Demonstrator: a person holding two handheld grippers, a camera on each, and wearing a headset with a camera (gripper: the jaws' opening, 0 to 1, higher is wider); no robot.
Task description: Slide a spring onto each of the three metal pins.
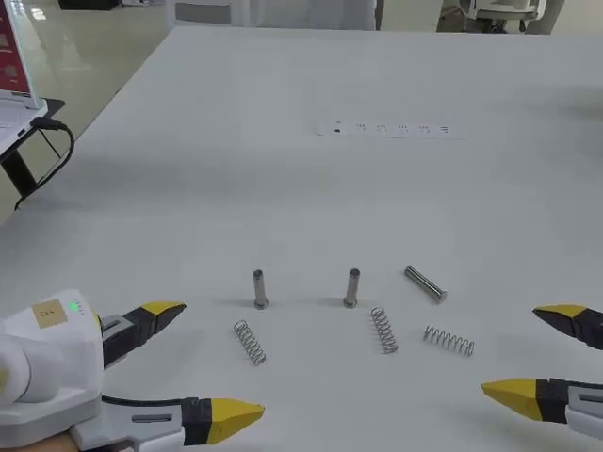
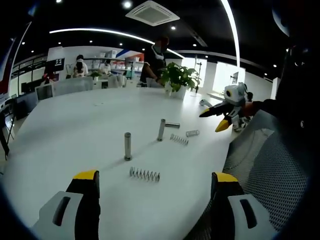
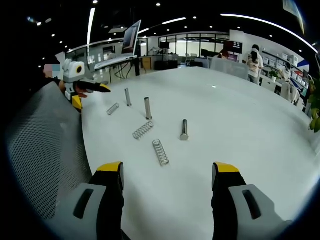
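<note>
The white tabletop [image 1: 301, 198] carries every part and runs far beyond the work area in my head view. My left claw [image 1: 219, 359] sits at the near left edge, its yellow-tipped jaws spread wide and holding nothing. My right claw [image 1: 512, 350] sits at the near right edge, its jaws likewise spread and empty. The two claws are well apart, with the parts between them. A white power strip [image 1: 389, 129] lies flat further back on the tabletop, well away from the parts. The three metal pins are in a loose row: the left pin [image 1: 259, 288] stands upright, the middle pin [image 1: 351, 287] stands upright beside it, and the right pin [image 1: 424, 283] lies on its side at a slant. The three springs all lie flat and loose on the tabletop, nearer to me than the pins and touching none of them. The left spring [image 1: 250, 342] is near the left pin's foot. The middle spring [image 1: 382, 330] is just right of the middle pin. The right spring [image 1: 448, 341] is below the lying pin, closest to my right claw.
</note>
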